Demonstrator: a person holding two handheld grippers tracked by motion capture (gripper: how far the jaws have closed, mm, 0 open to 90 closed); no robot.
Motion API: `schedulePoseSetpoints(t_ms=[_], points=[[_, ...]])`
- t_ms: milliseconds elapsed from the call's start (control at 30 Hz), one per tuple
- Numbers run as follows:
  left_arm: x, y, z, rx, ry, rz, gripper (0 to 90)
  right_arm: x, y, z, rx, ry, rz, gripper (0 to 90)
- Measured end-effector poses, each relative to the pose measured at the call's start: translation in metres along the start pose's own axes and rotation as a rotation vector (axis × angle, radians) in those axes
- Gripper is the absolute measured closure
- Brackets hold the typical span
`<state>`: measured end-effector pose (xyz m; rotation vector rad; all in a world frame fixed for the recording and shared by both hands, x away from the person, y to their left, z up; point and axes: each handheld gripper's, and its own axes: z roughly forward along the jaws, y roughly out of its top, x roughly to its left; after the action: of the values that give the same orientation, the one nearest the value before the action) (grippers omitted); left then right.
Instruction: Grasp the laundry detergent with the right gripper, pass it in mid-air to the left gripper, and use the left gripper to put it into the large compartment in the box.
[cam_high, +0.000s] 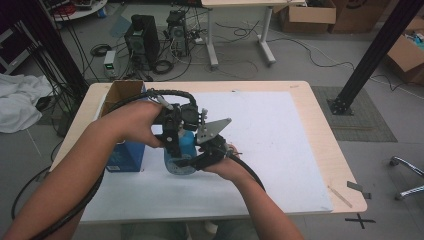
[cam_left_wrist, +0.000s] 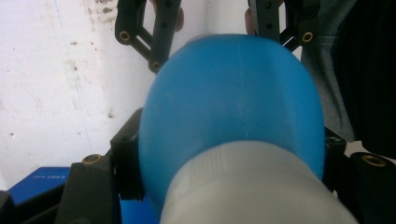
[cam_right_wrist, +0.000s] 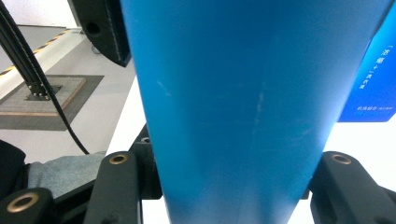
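My right tool (cam_high: 192, 159) clamps the blue plastic bottle (cam_high: 181, 155) body; my left tool (cam_high: 172, 145) grips its white cap (cam_left_wrist: 254, 186). Smooth, rigid, probably light, so I hold firmly.

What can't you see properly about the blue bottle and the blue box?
- Blue bottle, high view: both grippers and hands cover most of it.
- White cap, left gripper view: blurred, cut off by the bottom edge.
- Bottle's ends, right gripper view: cut off top and bottom.
- Blue box: print too small; a forearm hides part.
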<state>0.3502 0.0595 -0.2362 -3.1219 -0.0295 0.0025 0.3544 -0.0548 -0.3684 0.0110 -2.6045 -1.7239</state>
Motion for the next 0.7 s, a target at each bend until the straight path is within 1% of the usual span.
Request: schedulePoseSetpoints(t_ms=[133, 300, 367, 400, 467, 533, 600, 700], points=[[-0.0002, -0.0002, -0.0002, 0.0, 0.0, 0.003, 37.2, 0.0004, 0.0006, 0.0001, 0.0, 0.003, 0.0, 46.2], [-0.0001, -0.0005, -0.0003, -0.004, -0.004, 0.005, 37.7, 0.0003, 0.0007, 0.0002, -0.001, 0.003, -0.003, 46.2], [-0.0006, -0.0008, 0.0, -0.009, -0.002, 0.013, 38.3, 0.0002, 0.0006, 0.0003, -0.001, 0.003, -0.004, 46.2], [-0.0006, -0.0007, -0.0003, -0.003, -0.003, 0.014, 38.5, 0.0004, 0.0005, 0.0007, -0.002, 0.003, -0.003, 46.2], [-0.0008, -0.0008, -0.0001, -0.009, 0.002, 0.008, 38.6, 0.0007, 0.0005, 0.001, -0.004, 0.004, 0.002, 46.2], [-0.0019, -0.0007, -0.0012, -0.007, 0.009, 0.007, 39.0, 0.0004, 0.0005, 0.0006, -0.003, 0.003, -0.005, 46.2], [-0.0026, -0.0008, -0.0022, -0.016, 0.015, 0.006, 39.1, 0.0004, 0.0011, -0.0005, -0.009, 0.009, -0.007, 46.2], [-0.0029, -0.0001, -0.0039, -0.013, 0.012, 0.008, 39.3, 0.0006, 0.0019, -0.0014, -0.012, 0.011, -0.01, 45.9]])
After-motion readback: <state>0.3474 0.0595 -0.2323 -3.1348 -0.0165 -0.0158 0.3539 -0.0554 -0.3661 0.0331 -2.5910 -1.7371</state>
